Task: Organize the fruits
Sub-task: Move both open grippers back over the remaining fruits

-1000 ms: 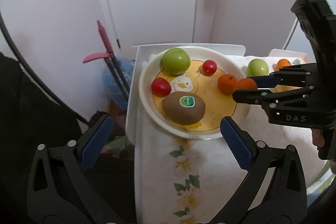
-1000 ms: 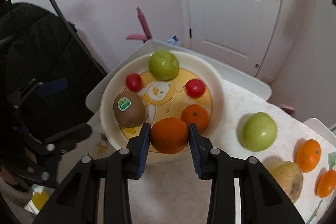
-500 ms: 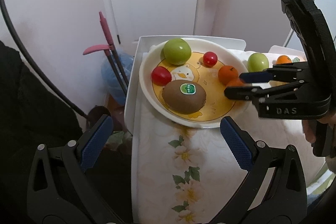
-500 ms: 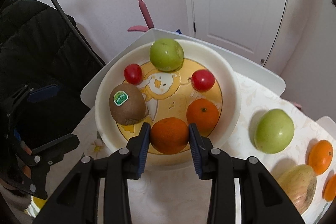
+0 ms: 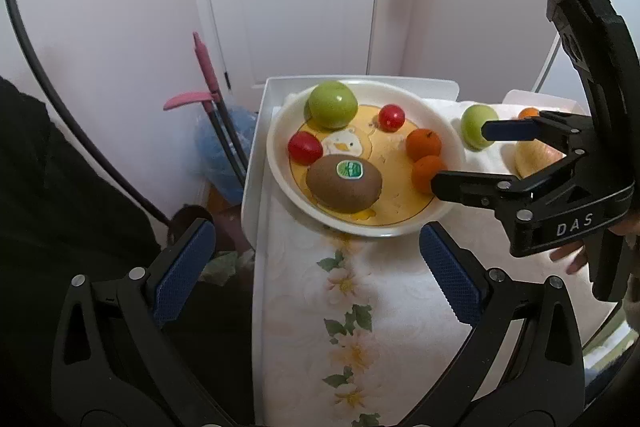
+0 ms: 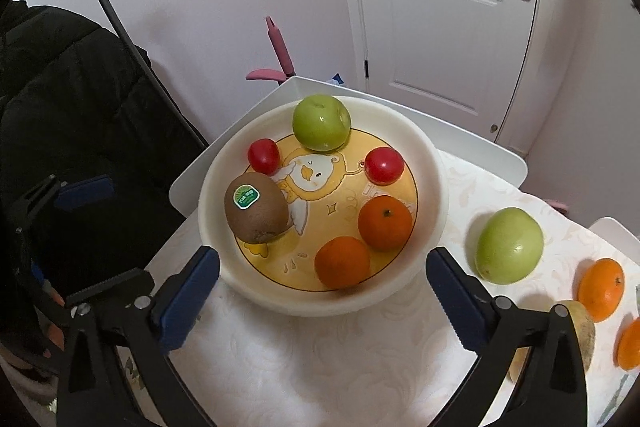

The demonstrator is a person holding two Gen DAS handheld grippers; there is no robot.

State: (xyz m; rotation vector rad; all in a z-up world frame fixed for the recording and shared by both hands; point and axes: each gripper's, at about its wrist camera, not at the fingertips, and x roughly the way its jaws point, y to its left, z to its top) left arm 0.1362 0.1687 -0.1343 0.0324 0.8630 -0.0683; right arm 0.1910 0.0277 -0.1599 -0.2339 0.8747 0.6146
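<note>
Now bowl (image 6: pixel 434 187) holding kiwi (image 6: pixel 256 213), two oranges (image 6: pixel 342 261), both grippers' jaws wide, empty, right (image 6: pixel 322 301) just opened

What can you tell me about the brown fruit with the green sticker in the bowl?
The kiwi is oval and fuzzy brown, with a round green sticker on its upper side. It lies on its side inside the white bowl, on the yellow duck picture, at the bowl's left. A small red fruit sits just behind it. No gripper touches it.
</note>
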